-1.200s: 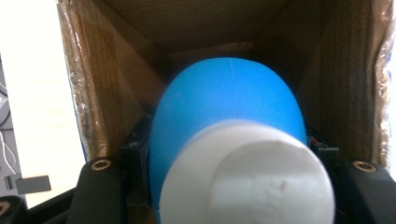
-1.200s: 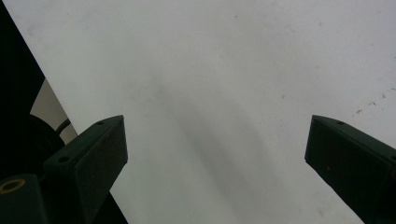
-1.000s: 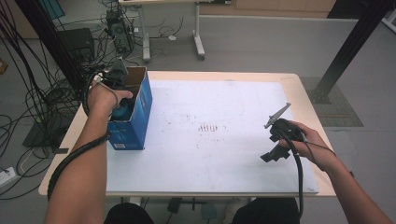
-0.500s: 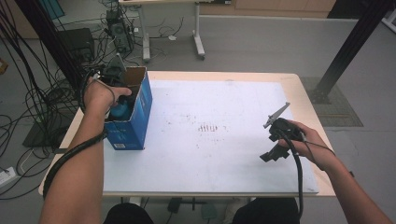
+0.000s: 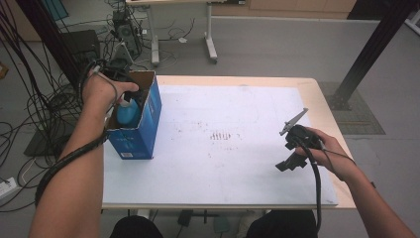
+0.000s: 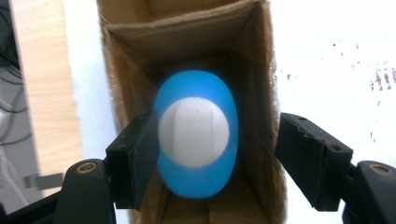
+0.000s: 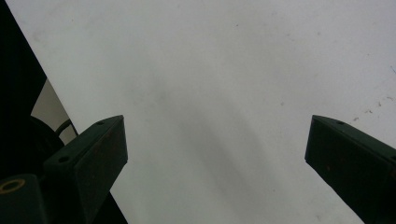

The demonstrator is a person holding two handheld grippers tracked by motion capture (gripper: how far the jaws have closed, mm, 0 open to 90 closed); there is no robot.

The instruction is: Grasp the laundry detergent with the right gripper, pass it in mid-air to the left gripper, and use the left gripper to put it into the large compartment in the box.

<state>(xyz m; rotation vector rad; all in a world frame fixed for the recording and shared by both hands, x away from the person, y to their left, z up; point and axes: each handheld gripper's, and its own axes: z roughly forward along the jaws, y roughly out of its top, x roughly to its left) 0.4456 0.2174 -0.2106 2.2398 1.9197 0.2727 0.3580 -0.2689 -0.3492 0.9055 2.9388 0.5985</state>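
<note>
While hovering with left gripper [image 6: 212, 158] jaws just parting around upright blue white-capped bottle [image 6: 195, 140] inside cardboard box [image 6: 261, 70], straight below; right gripper [image 7: 215, 163] idling wide, far off.

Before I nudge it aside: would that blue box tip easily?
Probably. The blue box stands tall and narrow, open-topped, near the table edge. The blue bottle inside likely adds some weight, yet could shift, since the left gripper isn't clamping it.

Left gripper [image 6: 217, 154], formerly lower in the open top of the blue cardboard box [image 5: 148, 124], now raised above it in the high view; its jaws have just been opening, the blue bottle with a white cap [image 6: 194, 140] standing between them inside the box, right pad apart from it.
</note>
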